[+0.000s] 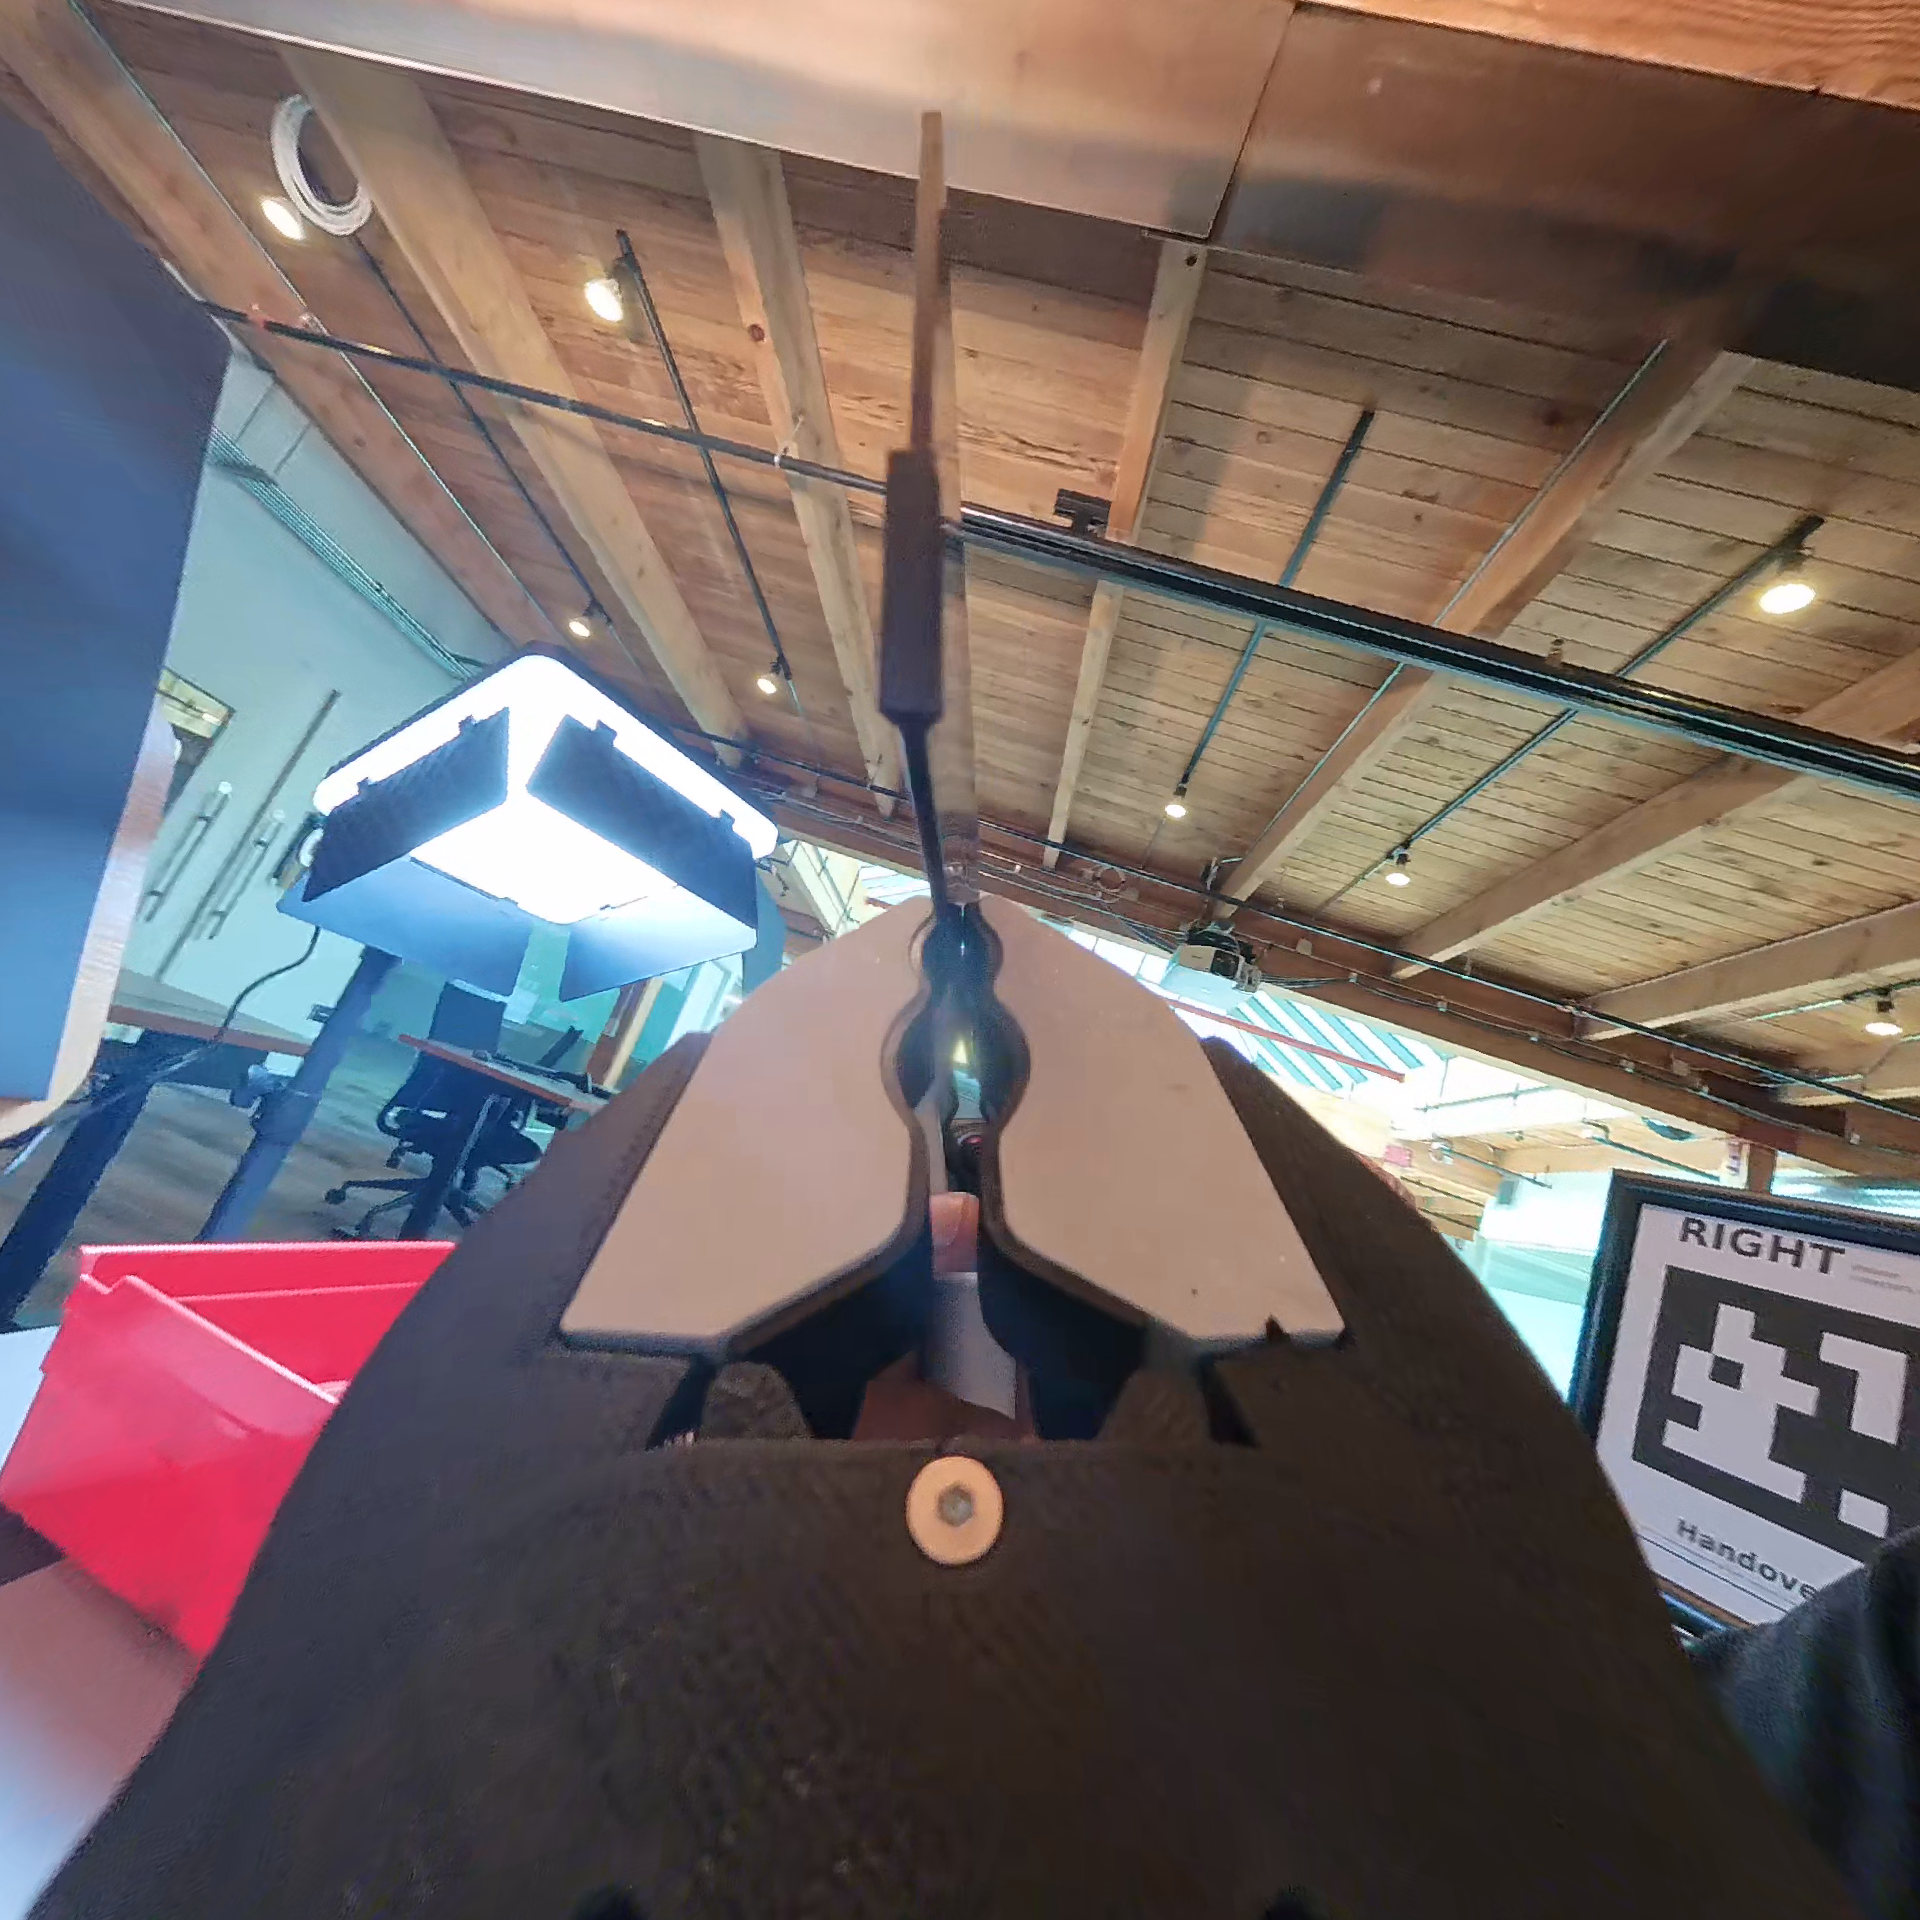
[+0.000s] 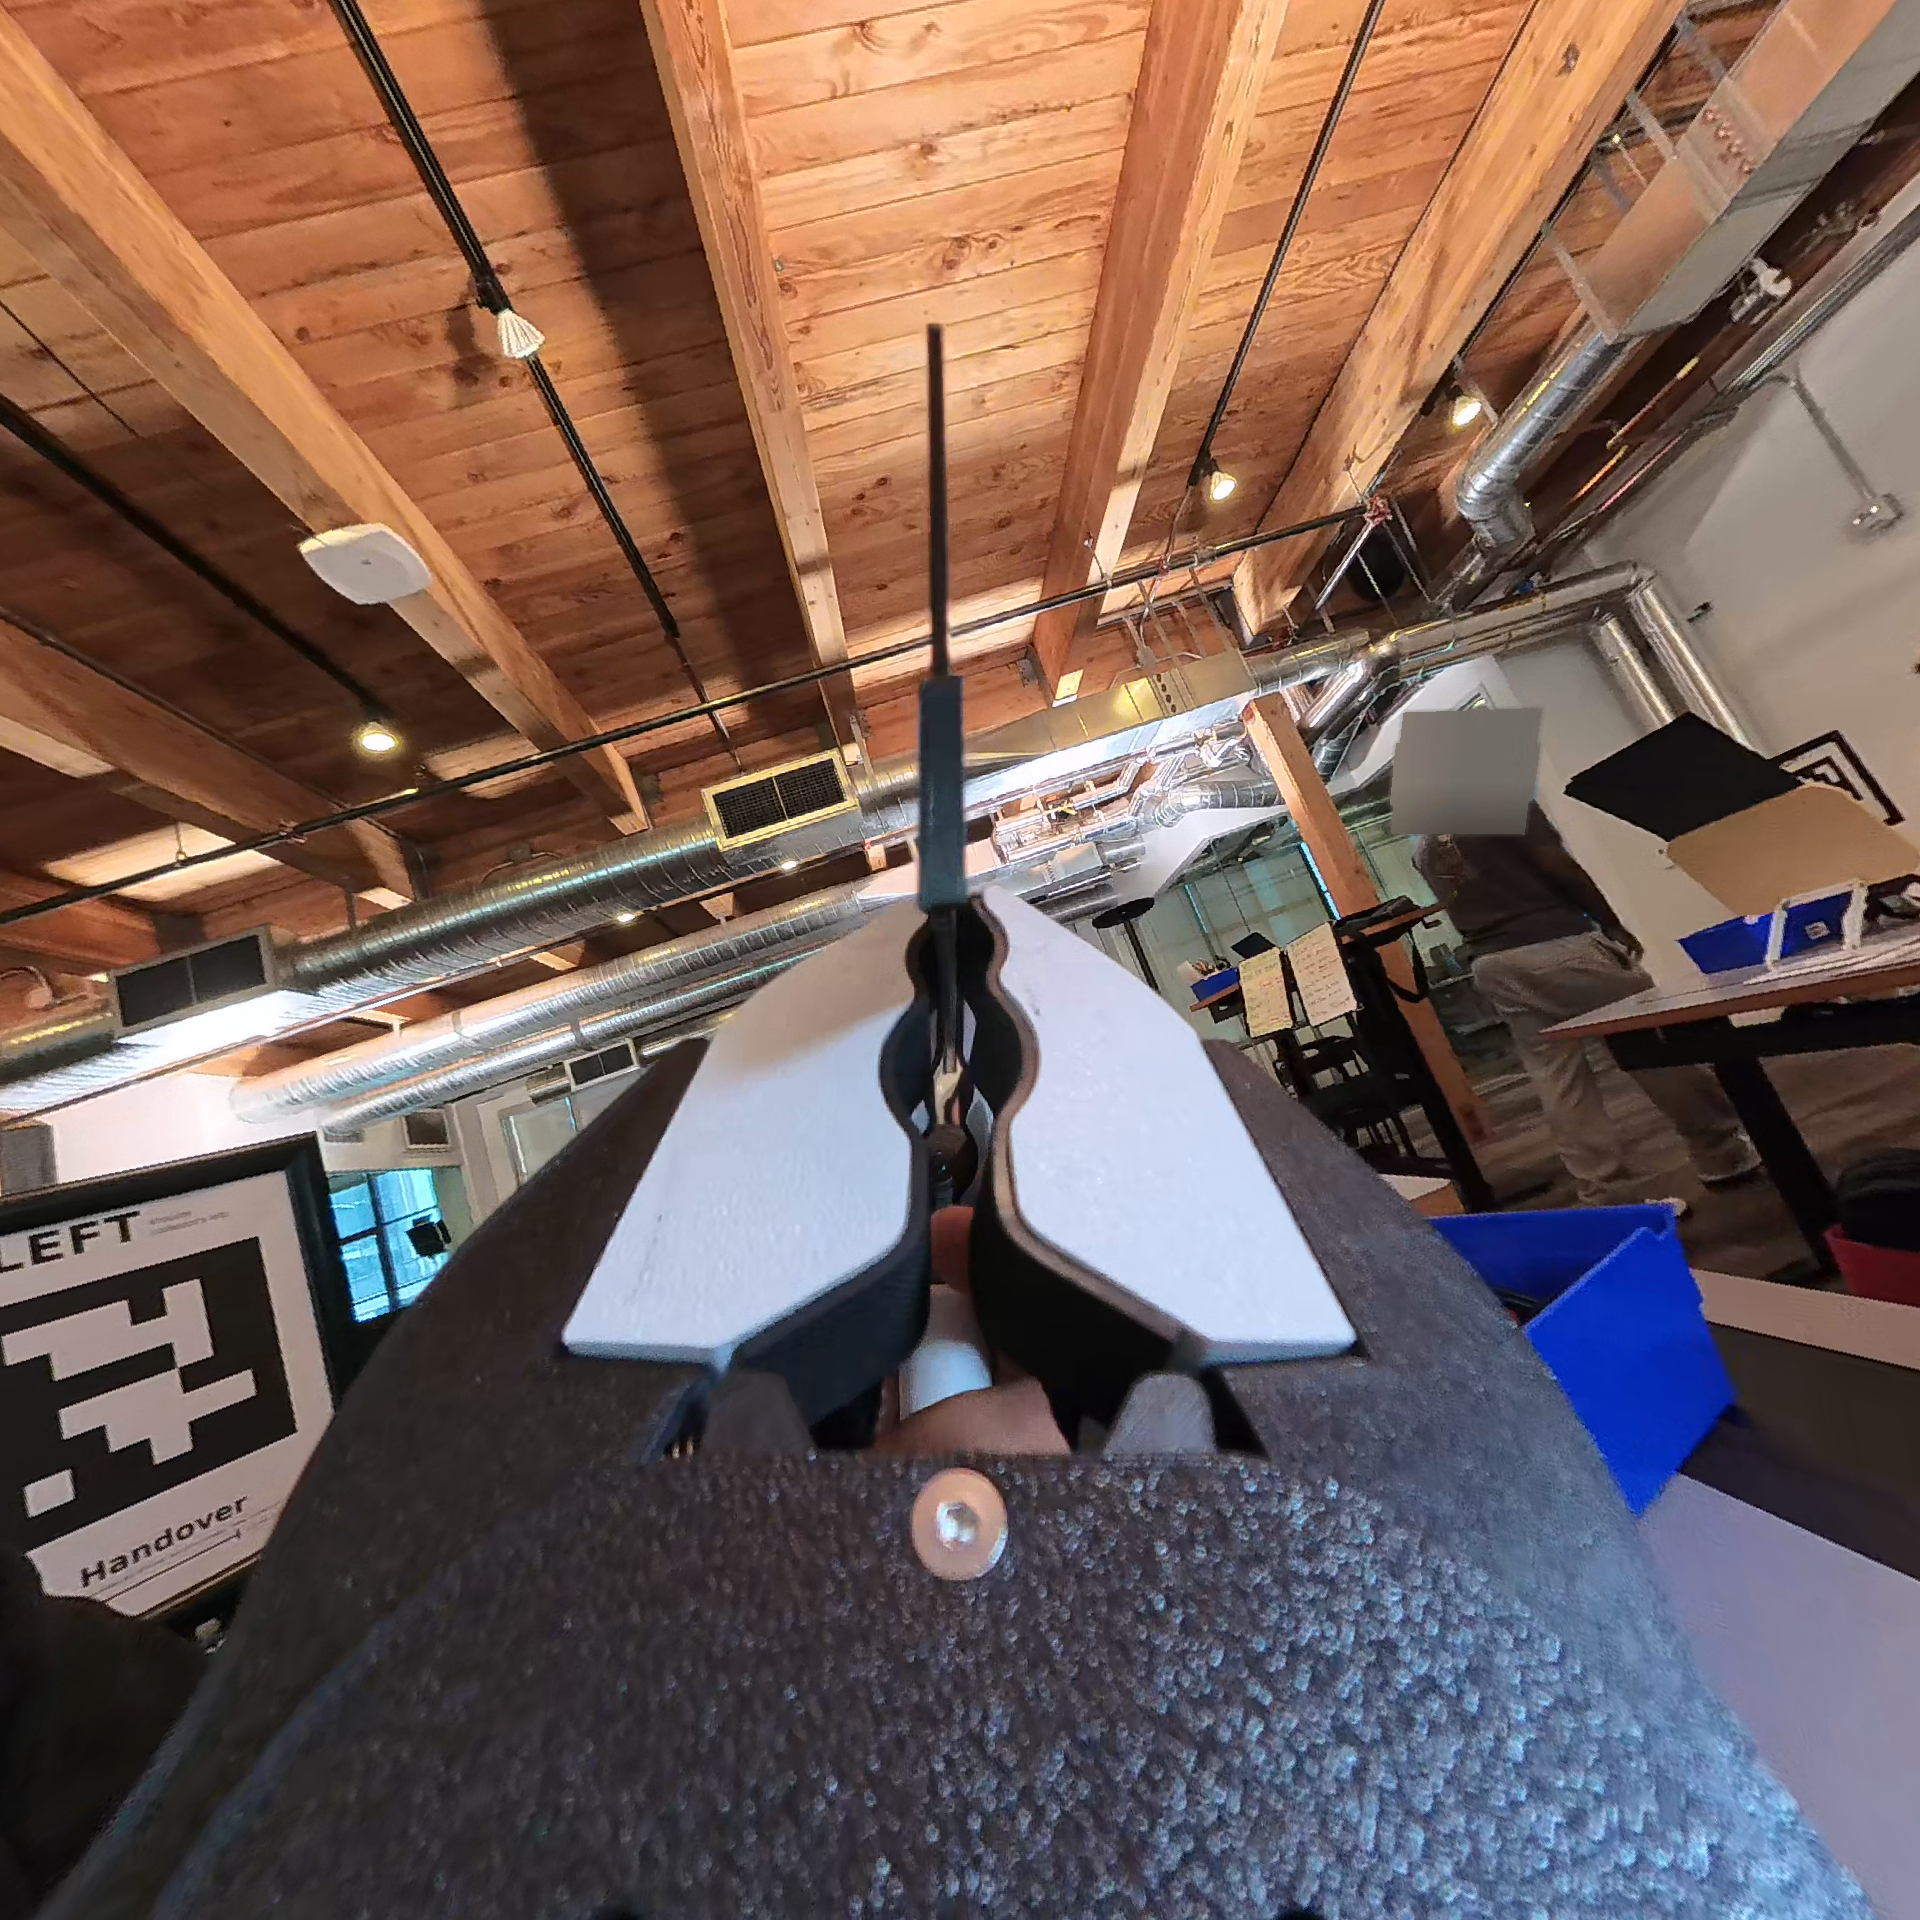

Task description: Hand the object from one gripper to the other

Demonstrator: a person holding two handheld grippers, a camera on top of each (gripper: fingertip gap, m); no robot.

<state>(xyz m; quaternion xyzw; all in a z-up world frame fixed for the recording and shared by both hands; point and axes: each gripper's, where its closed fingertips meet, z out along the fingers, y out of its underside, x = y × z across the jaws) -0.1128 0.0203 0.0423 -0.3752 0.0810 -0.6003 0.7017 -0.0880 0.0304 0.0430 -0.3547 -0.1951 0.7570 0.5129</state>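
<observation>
Textured black grippers, grey jaws, silver screw

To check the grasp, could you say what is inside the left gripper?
A thin black tool, pinched at the tips of the left gripper; its lower end is hidden between the fingers.

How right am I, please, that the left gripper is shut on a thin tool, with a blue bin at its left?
Not quite: the bin is red, as the left wrist view shows. The left gripper is indeed shut on the thin tool.
</observation>
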